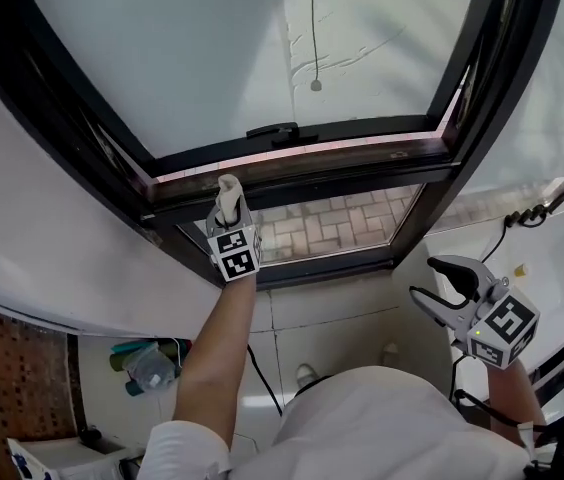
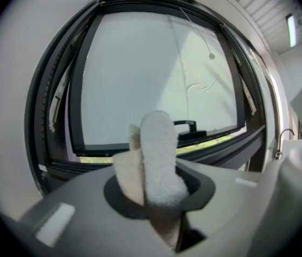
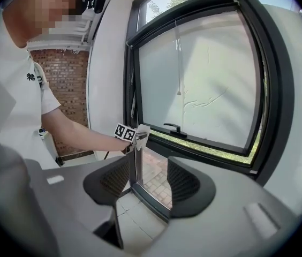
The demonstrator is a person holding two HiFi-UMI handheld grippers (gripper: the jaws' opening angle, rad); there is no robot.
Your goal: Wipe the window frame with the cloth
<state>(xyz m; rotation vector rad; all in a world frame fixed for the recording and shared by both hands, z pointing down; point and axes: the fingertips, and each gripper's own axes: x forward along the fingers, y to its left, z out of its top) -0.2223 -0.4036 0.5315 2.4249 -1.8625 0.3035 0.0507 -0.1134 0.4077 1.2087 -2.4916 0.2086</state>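
My left gripper point(image 1: 229, 196) is shut on a folded off-white cloth point(image 1: 228, 195), whose end sticks up between the jaws point(image 2: 159, 159). It is held up close to the lower rail of the dark window frame point(image 1: 292, 173), left of the black window handle point(image 1: 272, 132); whether the cloth touches the rail I cannot tell. The right gripper view shows the cloth point(image 3: 141, 132) near the frame's left side. My right gripper point(image 1: 440, 286) hangs low at the right, open and holding nothing point(image 3: 146, 181).
The sash is tilted open, with frosted glass point(image 1: 262, 48) and a hanging cord point(image 1: 314, 38). Brick paving point(image 1: 332, 223) shows through the lower pane. A white curved wall point(image 1: 42, 228) lies at left, cables point(image 1: 527, 218) at right, bottles point(image 1: 147, 363) on the floor.
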